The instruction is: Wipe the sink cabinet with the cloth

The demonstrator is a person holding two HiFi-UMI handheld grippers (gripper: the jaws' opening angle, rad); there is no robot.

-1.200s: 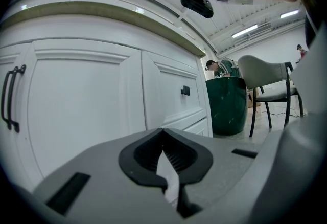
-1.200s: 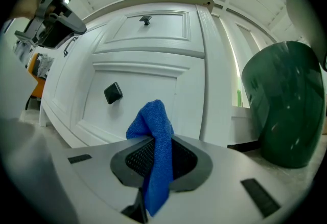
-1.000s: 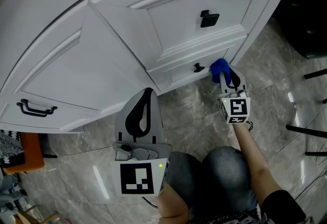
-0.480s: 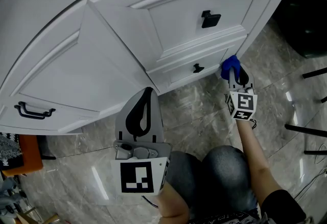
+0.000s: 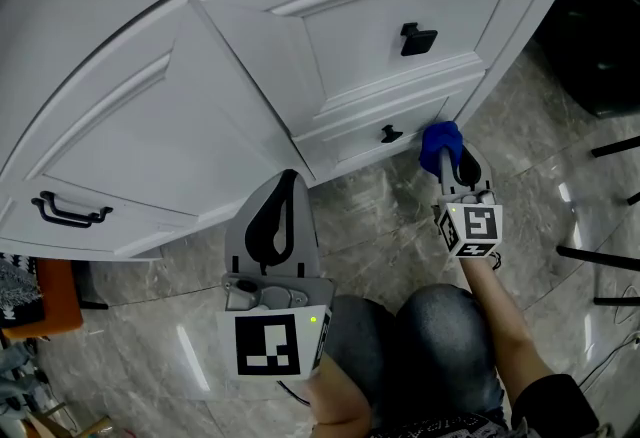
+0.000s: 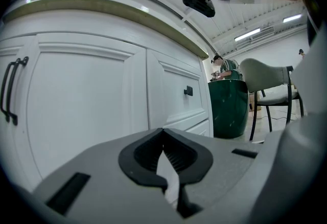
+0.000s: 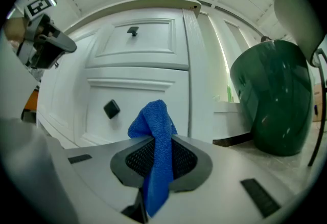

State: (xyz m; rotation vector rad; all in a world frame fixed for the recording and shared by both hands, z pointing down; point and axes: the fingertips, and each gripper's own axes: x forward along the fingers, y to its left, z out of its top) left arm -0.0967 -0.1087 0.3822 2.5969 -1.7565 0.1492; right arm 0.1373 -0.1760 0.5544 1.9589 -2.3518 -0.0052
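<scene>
My right hand-held gripper (image 5: 455, 161) is clamped on the blue cloth (image 5: 439, 142), with a bunched fold sticking out past the jaw tips so that fabric, not plastic, meets the paint. I hold it low at the bottom right corner of the sink cabinet (image 5: 190, 116), at the small bottom drawer (image 5: 345, 138), just to the right of its black knob (image 5: 391, 134). The cloth looks touching or very nearly touching the white face, though I cannot tell for sure. I judge this step to be wiping the drawer front by the corner post, working around the knob. My left hand-held gripper (image 5: 288, 184) has its jaws together on nothing and hangs in front of the wide door (image 5: 130, 156), out of the way, since one cloth needs only one gripper. A green bin (image 7: 273, 100) stands near the cabinet's right edge, so sweeps that way have little room.
</scene>
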